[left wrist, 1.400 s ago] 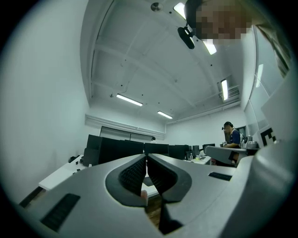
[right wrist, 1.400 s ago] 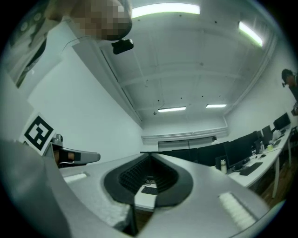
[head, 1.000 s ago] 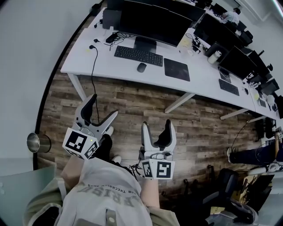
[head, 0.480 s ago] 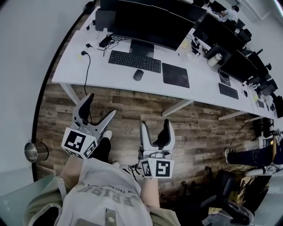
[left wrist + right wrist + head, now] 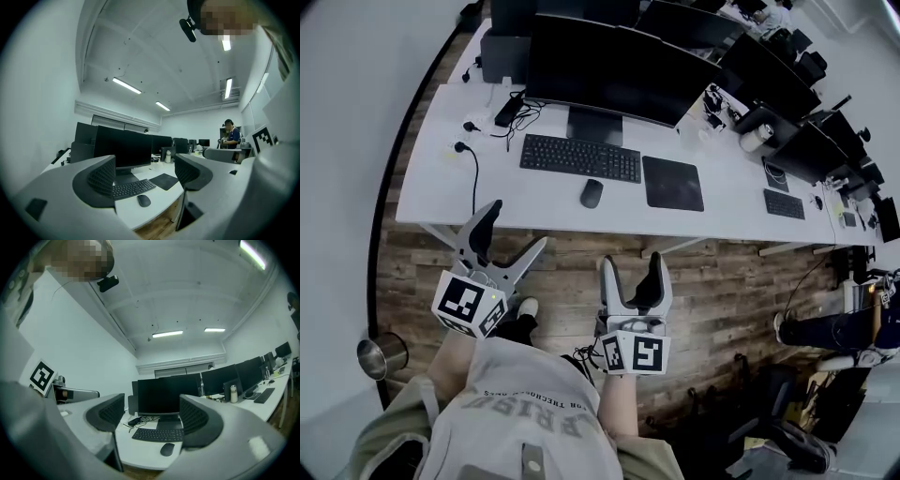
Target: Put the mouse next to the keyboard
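A dark mouse [image 5: 592, 193] lies on the white desk [image 5: 441, 192], just in front of the black keyboard [image 5: 579, 157] and left of the black mouse pad [image 5: 672, 183]. Both grippers hang over the wooden floor, short of the desk. My left gripper [image 5: 508, 232] is open and empty, and so is my right gripper [image 5: 635, 274]. The left gripper view shows the mouse [image 5: 144, 200] and keyboard [image 5: 133, 188] between its jaws. The right gripper view shows the mouse [image 5: 167, 449] and keyboard [image 5: 157, 434] ahead of its open jaws.
A large black monitor [image 5: 614, 75] stands behind the keyboard, with cables and a plug [image 5: 461, 148] at the desk's left. More monitors and a second keyboard [image 5: 784, 203] run along to the right. A metal bin [image 5: 375, 356] stands on the floor at the left. A person's legs [image 5: 825, 330] show at the right.
The desk has come closer and lower in the head view as the person walks toward it. Both grippers stay open in the same pose.
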A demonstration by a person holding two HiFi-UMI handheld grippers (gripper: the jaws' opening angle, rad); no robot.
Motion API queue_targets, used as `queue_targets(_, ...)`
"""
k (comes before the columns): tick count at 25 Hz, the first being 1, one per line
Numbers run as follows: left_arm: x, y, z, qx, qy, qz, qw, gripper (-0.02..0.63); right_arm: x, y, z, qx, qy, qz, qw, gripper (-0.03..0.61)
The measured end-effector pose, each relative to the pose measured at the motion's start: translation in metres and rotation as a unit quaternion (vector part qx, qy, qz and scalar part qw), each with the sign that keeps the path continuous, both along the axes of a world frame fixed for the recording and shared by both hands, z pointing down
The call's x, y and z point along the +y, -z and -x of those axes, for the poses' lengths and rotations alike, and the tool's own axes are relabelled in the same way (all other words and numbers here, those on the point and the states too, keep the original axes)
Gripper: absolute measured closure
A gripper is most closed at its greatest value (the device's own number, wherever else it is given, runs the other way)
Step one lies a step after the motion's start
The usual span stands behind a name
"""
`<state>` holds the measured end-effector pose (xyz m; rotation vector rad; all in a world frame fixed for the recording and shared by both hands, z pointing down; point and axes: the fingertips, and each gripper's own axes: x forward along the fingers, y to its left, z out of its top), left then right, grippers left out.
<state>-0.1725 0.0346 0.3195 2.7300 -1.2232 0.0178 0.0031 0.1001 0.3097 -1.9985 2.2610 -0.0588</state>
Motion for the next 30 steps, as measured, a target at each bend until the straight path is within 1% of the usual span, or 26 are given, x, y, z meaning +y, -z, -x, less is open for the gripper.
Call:
queue_targets(5,-0.043,-0.013,0.005,0.002,-0.012,0.018,0.9998,0.238,-0.046,-0.010,0.004,0.005,-0.012,0.020,1.000,0.221)
queue_targets(10,-0.070,-0.032,-0.001,-0.005,-0.017,0.041,0.9990,0.238,-0.080,-0.030,0.002,0.004,-0.010,0.051,0.999,0.221)
queue_targets(15,-0.103,-0.047,-0.008,-0.011,0.000,0.051,0.9986,0.238,-0.120,-0.059,-0.002,-0.001,0.012,0.077,0.997,0.221)
queue_targets(18,-0.124,-0.056,-0.014,-0.015,0.019,0.053,0.9983,0.238,-0.145,-0.076,-0.008,-0.004,0.033,0.089,0.995,0.220)
queue_targets(23,-0.164,-0.063,-0.038,-0.023,0.049,0.058,0.9968,0.238,-0.187,-0.099,-0.026,-0.015,0.062,0.115,0.991,0.221)
queue_targets(27,-0.195,-0.068,-0.062,-0.035,0.054,0.059,0.9962,0.238,-0.216,-0.122,-0.036,-0.028,0.077,0.137,0.987,0.221)
queue_targets(30,-0.209,-0.075,-0.069,-0.045,0.061,0.065,0.9950,0.238,-0.234,-0.146,-0.040,-0.026,0.081,0.166,0.982,0.221)
